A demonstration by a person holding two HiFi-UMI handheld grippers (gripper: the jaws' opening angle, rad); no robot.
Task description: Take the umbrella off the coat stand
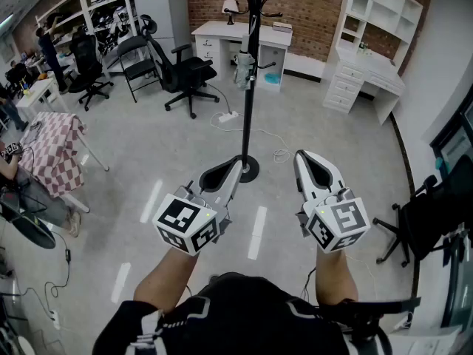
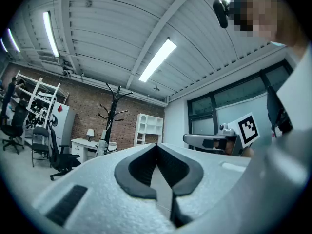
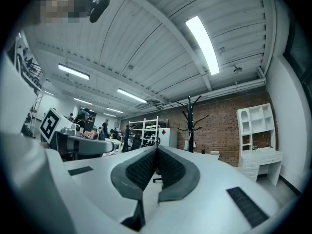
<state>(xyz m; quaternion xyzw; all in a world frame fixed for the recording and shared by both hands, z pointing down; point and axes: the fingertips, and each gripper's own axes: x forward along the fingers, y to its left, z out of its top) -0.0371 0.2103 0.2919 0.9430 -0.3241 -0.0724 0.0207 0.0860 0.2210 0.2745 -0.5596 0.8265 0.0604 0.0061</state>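
Observation:
A black coat stand [image 1: 247,87] rises from its round base on the grey floor straight ahead of me. A pale folded umbrella [image 1: 243,65] hangs high on its pole, under the hooks. My left gripper [image 1: 238,161] is shut and empty, its tip close to the stand's base in the head view. My right gripper [image 1: 299,154] is also shut and empty, to the right of the base. In the left gripper view the coat stand [image 2: 112,112] is far off with the umbrella [image 2: 102,147] low on it. The right gripper view shows the coat stand [image 3: 189,123] against the brick wall.
Black office chairs [image 1: 181,76] stand left of the stand, with a white desk [image 1: 222,39] behind it. A white shelf unit [image 1: 369,43] is at the back right. A power strip and cables [image 1: 229,117] lie on the floor. A checked-cloth table [image 1: 55,150] sits left, another black chair [image 1: 432,217] right.

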